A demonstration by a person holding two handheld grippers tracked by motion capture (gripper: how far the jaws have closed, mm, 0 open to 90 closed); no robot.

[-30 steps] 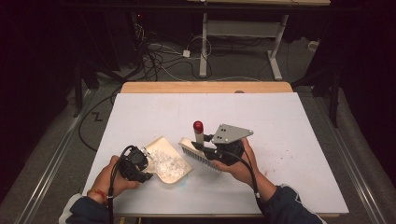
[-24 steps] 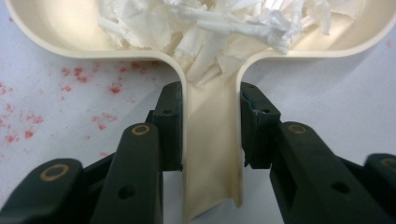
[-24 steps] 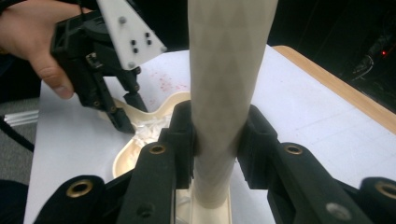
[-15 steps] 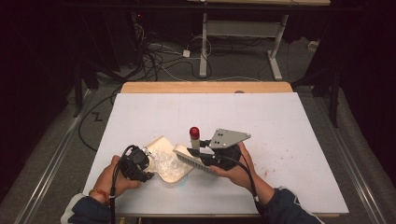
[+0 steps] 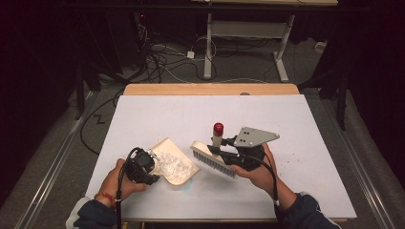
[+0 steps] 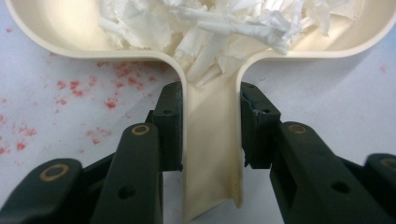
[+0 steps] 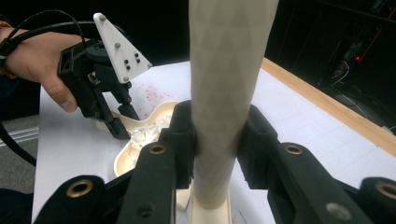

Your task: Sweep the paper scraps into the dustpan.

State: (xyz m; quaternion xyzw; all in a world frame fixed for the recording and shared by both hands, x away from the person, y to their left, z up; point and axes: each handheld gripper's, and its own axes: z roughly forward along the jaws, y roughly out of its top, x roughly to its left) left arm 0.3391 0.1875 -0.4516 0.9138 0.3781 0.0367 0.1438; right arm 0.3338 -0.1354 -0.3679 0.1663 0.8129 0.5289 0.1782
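The dustpan is clamped by the left gripper, the brush by the right gripper; scraps are best swept low, pan kept flat.

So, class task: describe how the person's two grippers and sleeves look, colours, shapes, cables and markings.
Both grippers are black with two blocky jaws and brass-coloured rivets. The right gripper carries a grey three-cornered plate with small dark screws; the left gripper is a chunky black body. A black cable trails from each. The sleeves are dark blue, and the left wrist wears a red-orange band.
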